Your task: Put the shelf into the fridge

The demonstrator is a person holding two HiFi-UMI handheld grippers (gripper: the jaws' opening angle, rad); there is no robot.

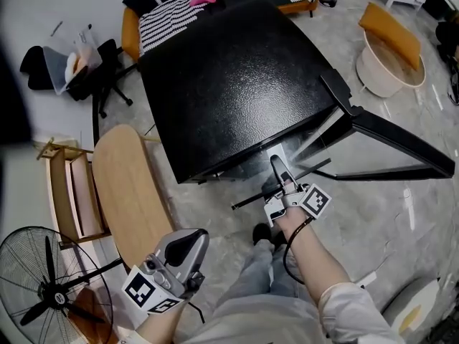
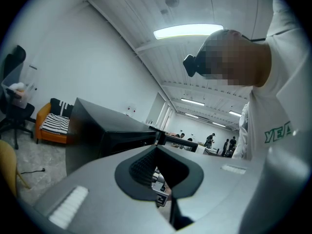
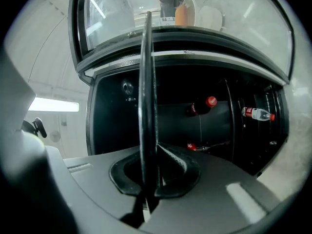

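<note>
I look down on the top of a black fridge [image 1: 237, 77], whose door [image 1: 394, 138] stands swung open to the right. My right gripper [image 1: 278, 169] is shut on the shelf [image 1: 315, 168], a thin black-framed pane held just in front of the fridge opening. Seen from the right gripper [image 3: 148, 179], the shelf [image 3: 147, 82] is edge-on between the jaws and points into the dark fridge interior [image 3: 170, 126]. Bottles with red caps [image 3: 207, 103] lie inside. The left gripper [image 1: 192, 244] is shut on nothing and hangs low by my left leg; the left gripper [image 2: 156, 152] looks toward the fridge [image 2: 102, 130].
A long wooden tabletop [image 1: 129, 185] lies left of the fridge, with a wooden rack [image 1: 68, 192] and a floor fan [image 1: 50, 285] beyond it. An office chair [image 1: 100, 70] and a striped sofa [image 1: 172, 13] stand behind. A round tub [image 1: 387, 56] sits at the far right.
</note>
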